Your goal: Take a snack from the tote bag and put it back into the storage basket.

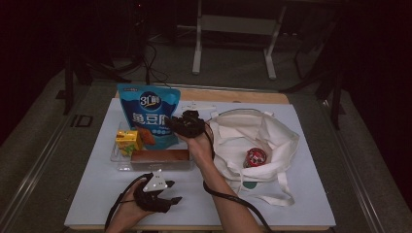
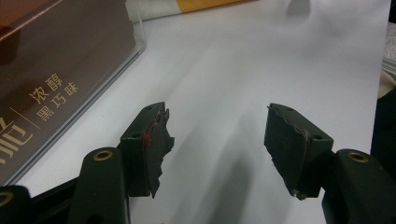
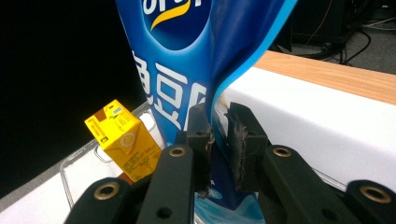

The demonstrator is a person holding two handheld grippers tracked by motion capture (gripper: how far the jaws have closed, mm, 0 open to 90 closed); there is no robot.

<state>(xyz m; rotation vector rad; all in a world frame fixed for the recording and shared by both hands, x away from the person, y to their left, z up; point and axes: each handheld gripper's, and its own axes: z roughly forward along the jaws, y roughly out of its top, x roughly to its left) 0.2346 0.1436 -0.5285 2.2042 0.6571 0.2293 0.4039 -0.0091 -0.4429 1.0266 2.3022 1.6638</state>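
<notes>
A tall blue snack bag (image 1: 148, 114) stands in a clear tray (image 1: 119, 165) at the left of the white mat. My right gripper (image 1: 182, 125) is at the bag's right side. In the right gripper view its jaws are pinched on the side seam of the blue bag (image 3: 187, 60), with the gripper (image 3: 218, 116) shut on it. My left gripper (image 1: 173, 192) rests low near the mat's front edge. Its jaws stand open over bare mat with nothing between them (image 2: 217, 121).
A yellow drink carton (image 1: 128, 141) and a brown chocolate box (image 1: 160, 155) share the tray; the box's side (image 2: 51, 70) is close by the left gripper. A white tote bag (image 1: 262, 131) lies open at the right with a red round item (image 1: 254, 157) inside.
</notes>
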